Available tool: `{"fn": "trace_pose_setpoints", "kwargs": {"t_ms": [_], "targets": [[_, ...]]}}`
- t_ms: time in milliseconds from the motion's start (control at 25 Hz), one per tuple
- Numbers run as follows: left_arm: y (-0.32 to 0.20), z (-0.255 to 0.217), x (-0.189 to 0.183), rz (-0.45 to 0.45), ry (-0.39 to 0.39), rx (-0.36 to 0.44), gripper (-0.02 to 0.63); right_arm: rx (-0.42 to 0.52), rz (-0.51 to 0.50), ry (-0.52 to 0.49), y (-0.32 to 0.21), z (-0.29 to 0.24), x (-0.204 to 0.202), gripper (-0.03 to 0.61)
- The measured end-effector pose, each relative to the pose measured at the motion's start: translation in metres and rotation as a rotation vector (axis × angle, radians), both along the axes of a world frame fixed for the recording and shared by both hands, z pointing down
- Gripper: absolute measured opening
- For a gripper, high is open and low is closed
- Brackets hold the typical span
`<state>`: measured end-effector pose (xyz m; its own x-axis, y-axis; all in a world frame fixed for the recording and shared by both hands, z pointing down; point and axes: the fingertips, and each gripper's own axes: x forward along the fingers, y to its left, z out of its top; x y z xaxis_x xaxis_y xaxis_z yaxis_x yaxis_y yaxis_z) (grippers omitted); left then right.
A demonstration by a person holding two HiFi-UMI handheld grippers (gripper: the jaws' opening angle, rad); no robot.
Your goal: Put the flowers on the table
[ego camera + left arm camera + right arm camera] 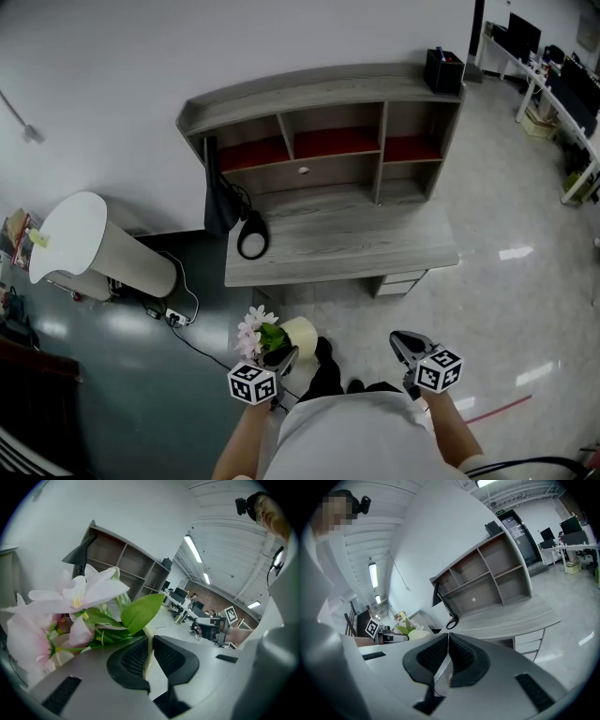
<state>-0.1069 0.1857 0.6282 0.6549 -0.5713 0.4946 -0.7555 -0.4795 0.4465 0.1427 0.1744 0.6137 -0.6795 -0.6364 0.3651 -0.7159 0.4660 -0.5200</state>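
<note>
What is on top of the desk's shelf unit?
A black box sits at the right end of the shelf unit. What the box holds is hidden.

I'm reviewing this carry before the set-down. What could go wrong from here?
The left gripper pinches only the thin rim of the flower pot, so the pot could swing or slip on the way to the desk. The right gripper is shut and off to the side, giving no support. The black lamp sits at the desk's left end, where the flowers could brush it.
</note>
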Motion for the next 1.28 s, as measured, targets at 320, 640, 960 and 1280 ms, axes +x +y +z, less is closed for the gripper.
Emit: {"fn": "trace_pose_setpoints", "kwargs": {"t_ms": [320,640,960,1280], "targets": [[-0.06,0.001,-0.023,0.035,0.013,-0.003,0.051,-0.007,0.019,0.02,-0.05,-0.002,-0.027,0.018],[-0.126,-0.003,-0.05,0.07,0.024,0.002,0.051,-0.007,0.04,0.051,-0.112,-0.013,-0.055,0.018],[-0.166,0.002,-0.075,0.13,0.004,0.0,0.051,-0.024,0.051,0.07,-0.157,-0.009,-0.091,0.018],[-0.188,0.012,-0.088,0.154,-0.001,-0.021,0.051,-0.033,0.056,0.079,-0.185,-0.008,-0.114,0.018]]}}
